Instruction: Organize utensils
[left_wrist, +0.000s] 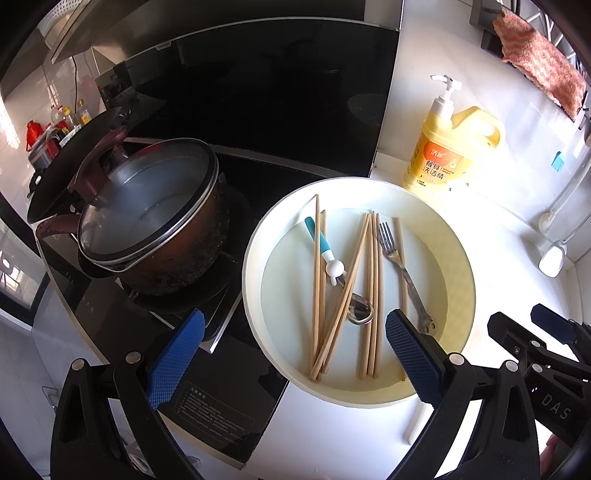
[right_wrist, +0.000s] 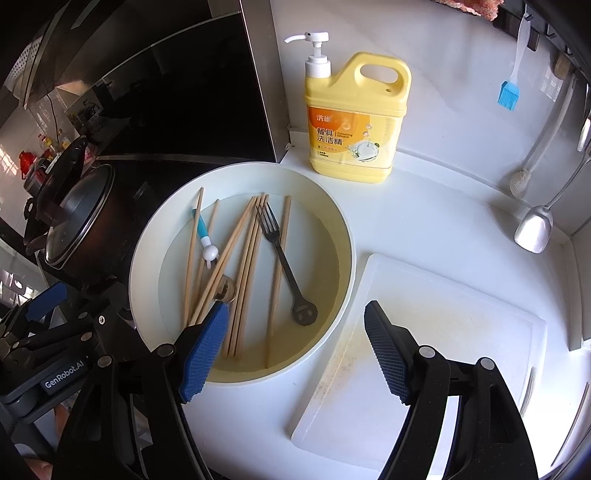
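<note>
A cream round basin (left_wrist: 255, 236) (right_wrist: 347, 236) sits on the white counter. In it lie several wooden chopsticks (left_wrist: 369, 295) (right_wrist: 247, 258), a metal fork (left_wrist: 397, 258) (right_wrist: 280, 254) and a small spoon with a teal and white handle (left_wrist: 325, 251) (right_wrist: 205, 236). My left gripper (left_wrist: 295, 354) is open and empty, hovering over the basin's near-left rim. My right gripper (right_wrist: 295, 350) is open and empty, hovering over the basin's near-right rim and the edge of a white cutting board (right_wrist: 443, 332).
A brown lidded pot (left_wrist: 155, 221) (right_wrist: 77, 229) stands on the black stove left of the basin. A yellow dish-soap pump bottle (left_wrist: 448, 147) (right_wrist: 354, 118) stands behind it. A ladle (right_wrist: 535, 229), brushes and a blue silicone brush (right_wrist: 509, 92) hang at the right wall.
</note>
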